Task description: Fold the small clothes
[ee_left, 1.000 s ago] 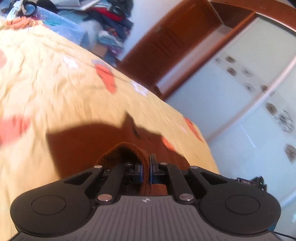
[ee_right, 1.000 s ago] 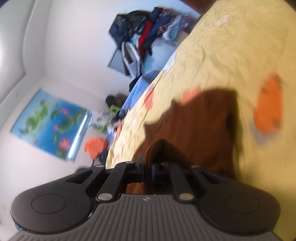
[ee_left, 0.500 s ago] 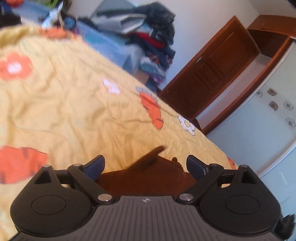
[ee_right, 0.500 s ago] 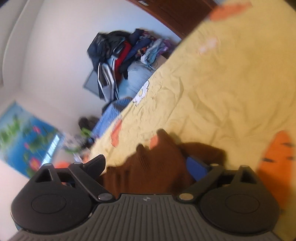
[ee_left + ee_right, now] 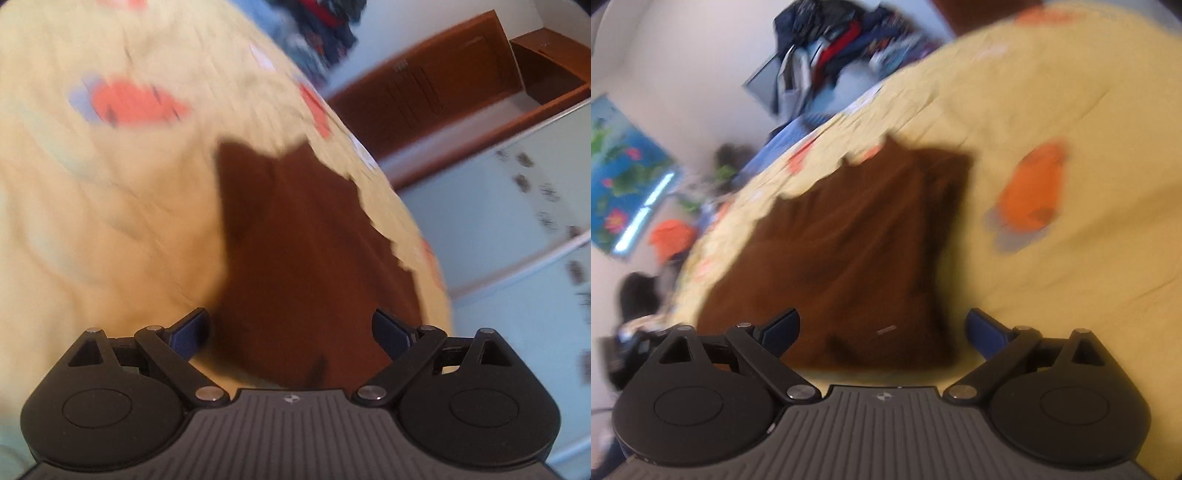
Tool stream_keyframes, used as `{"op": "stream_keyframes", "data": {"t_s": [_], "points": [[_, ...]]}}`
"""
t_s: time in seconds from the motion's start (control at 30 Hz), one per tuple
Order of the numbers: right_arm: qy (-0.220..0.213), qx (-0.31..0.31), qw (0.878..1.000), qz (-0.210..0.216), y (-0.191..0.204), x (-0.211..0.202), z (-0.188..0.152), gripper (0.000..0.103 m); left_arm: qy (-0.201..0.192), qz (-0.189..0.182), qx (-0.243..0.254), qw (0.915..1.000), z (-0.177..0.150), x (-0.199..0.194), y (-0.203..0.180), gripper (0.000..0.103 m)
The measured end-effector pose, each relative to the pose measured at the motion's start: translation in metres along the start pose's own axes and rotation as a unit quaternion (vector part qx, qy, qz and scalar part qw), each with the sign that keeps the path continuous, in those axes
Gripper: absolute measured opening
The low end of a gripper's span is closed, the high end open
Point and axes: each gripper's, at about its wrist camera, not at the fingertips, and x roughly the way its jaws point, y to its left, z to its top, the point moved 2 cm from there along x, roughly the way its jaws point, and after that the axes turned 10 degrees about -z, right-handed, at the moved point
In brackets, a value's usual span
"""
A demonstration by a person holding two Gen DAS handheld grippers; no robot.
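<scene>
A small brown garment [image 5: 306, 251] lies flat on the yellow flowered bedsheet [image 5: 92, 221]. In the left wrist view my left gripper [image 5: 291, 332] is open and empty, its blue-padded jaws spread just above the garment's near edge. In the right wrist view the same brown garment [image 5: 857, 251] lies spread out in front of my right gripper [image 5: 882, 330], which is also open and empty above the near edge. Both views are motion-blurred.
A pile of dark clothes [image 5: 834, 48] sits beyond the bed's far end. A brown wooden door [image 5: 436, 85] and a pale wardrobe [image 5: 524, 206] stand past the bed's edge. A blue poster [image 5: 617, 170] hangs on the wall.
A second ago both grippers were shut on the brown garment. Both opened and let it go; now they have pulled back and the garment lies flat on the sheet.
</scene>
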Motion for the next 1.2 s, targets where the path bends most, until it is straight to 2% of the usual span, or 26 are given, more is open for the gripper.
{"op": "stream_keyframes", "data": {"t_s": [0.03,0.1,0.13,0.17,0.2,0.27,0.33,0.5,0.6,0.7,0.77,0.8,0.83,0.87,0.9,0.93,0.97,1.03,1.07,1.1,1.13,1.2], "points": [[0.008,0.000,1.000,0.007,0.004,0.005,0.000,0.096,0.012,-0.012,-0.013,0.9998,0.001,0.005,0.001,0.095],[0.011,-0.012,1.000,0.010,0.011,0.012,0.001,0.084,0.018,0.010,0.002,0.9998,0.000,0.009,-0.007,0.085],[0.014,-0.009,1.000,0.009,0.011,0.015,0.004,0.061,0.027,0.031,0.013,0.9991,-0.001,0.013,-0.009,0.044],[0.031,0.000,0.999,0.006,0.008,0.021,0.006,0.022,0.049,0.055,0.016,0.9972,-0.002,0.019,-0.008,0.009],[0.049,0.013,0.999,0.012,0.003,0.029,0.007,0.023,0.061,0.066,0.014,0.9959,-0.005,0.024,-0.005,0.009],[0.044,0.021,0.998,0.028,0.002,0.030,0.006,0.022,0.051,0.070,0.035,0.9956,-0.008,0.024,-0.008,0.008],[0.037,0.013,0.999,0.020,0.007,0.023,0.004,0.022,0.036,0.078,0.047,0.9952,-0.010,0.017,-0.015,0.007],[0.010,-0.036,0.998,0.043,0.021,-0.020,-0.012,0.022,0.022,0.052,0.113,0.9920,-0.030,-0.026,-0.046,0.006],[0.014,-0.041,0.996,0.074,0.017,-0.053,-0.039,0.022,0.035,0.041,0.134,0.9896,-0.060,-0.059,-0.052,0.006],[0.032,-0.064,0.996,0.056,0.009,-0.075,-0.072,0.024,0.072,0.071,0.162,0.9816,-0.096,-0.076,-0.039,0.010],[0.047,-0.066,0.996,0.029,0.005,-0.073,-0.090,0.046,0.081,0.102,0.181,0.9749,-0.106,-0.085,-0.027,0.015],[0.045,-0.063,0.997,0.019,0.002,-0.073,-0.093,0.052,0.074,0.117,0.181,0.9737,-0.103,-0.090,-0.024,0.018],[0.039,-0.060,0.997,0.011,0.000,-0.074,-0.091,0.064,0.062,0.122,0.177,0.9747,-0.094,-0.097,-0.024,0.023],[0.022,-0.055,0.998,0.007,0.000,-0.077,-0.084,0.069,0.036,0.124,0.178,0.9756,-0.080,-0.106,-0.028,0.029],[-0.006,-0.048,0.999,0.000,-0.001,-0.083,-0.074,0.069,0.002,0.129,0.188,0.9736,-0.064,-0.114,-0.035,0.033],[-0.035,-0.044,0.998,-0.003,0.000,-0.088,-0.061,0.069,-0.034,0.141,0.205,0.9680,-0.048,-0.120,-0.042,0.050],[-0.062,-0.043,0.997,-0.005,0.002,-0.090,-0.045,0.071,-0.072,0.159,0.228,0.9579,-0.030,-0.120,-0.053,0.072],[-0.097,-0.058,0.993,-0.017,0.012,-0.083,-0.011,0.076,-0.137,0.184,0.296,0.9274,-0.005,-0.108,-0.074,0.080],[-0.098,-0.069,0.993,-0.023,0.016,-0.071,0.007,0.079,-0.139,0.188,0.325,0.9163,0.006,-0.091,-0.082,0.080],[-0.094,-0.078,0.992,-0.030,0.022,-0.057,0.023,0.079,-0.128,0.187,0.335,0.9147,0.016,-0.070,-0.086,0.080],[-0.088,-0.083,0.992,-0.039,0.027,-0.039,0.037,0.079,-0.115,0.183,0.332,0.9183,0.023,-0.047,-0.087,0.079],[-0.069,-0.092,0.992,-0.052,0.035,-0.005,0.059,0.078,-0.068,0.162,0.318,0.9319,0.029,0.009,-0.084,0.079]]}}
